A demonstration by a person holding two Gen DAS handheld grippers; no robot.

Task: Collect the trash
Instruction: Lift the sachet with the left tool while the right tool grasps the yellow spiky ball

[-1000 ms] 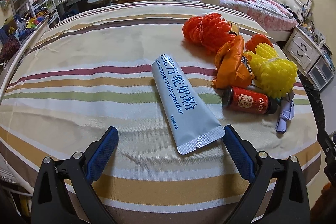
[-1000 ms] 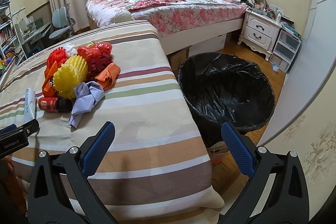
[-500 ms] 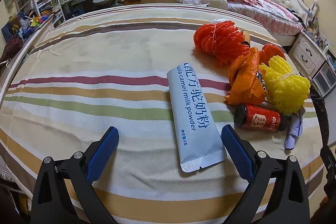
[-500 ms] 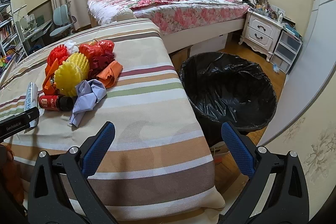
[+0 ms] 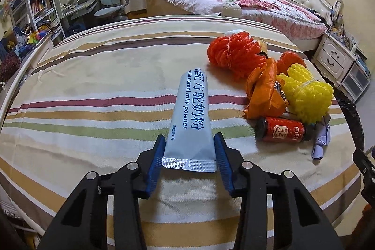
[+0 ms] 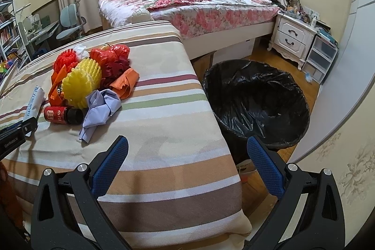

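A silver camel milk powder sachet (image 5: pixel 191 114) lies on the striped table (image 5: pixel 93 86). My left gripper (image 5: pixel 189 144) is shut on its near end, one blue pad on each side. To its right lie an orange foam net (image 5: pixel 232 54), an orange wrapper (image 5: pixel 262 90), a yellow foam net (image 5: pixel 307 95), a small red bottle (image 5: pixel 280 132) and a crumpled lilac paper (image 5: pixel 321 142). My right gripper (image 6: pixel 185 154) is open and empty over the table's right part. A bin with a black liner (image 6: pixel 257 102) stands on the floor right of the table.
The same trash pile (image 6: pixel 93 79) shows in the right wrist view, with the left gripper's body (image 6: pixel 14 135) at its left edge. A floral bed (image 6: pixel 199 1) and a white nightstand (image 6: pixel 293 39) stand behind. A desk and chairs (image 5: pixel 107 4) are at the far left.
My left gripper moved forward to the sachet's near end and closed its jaws on it. The right gripper stayed open and shifted only slightly.
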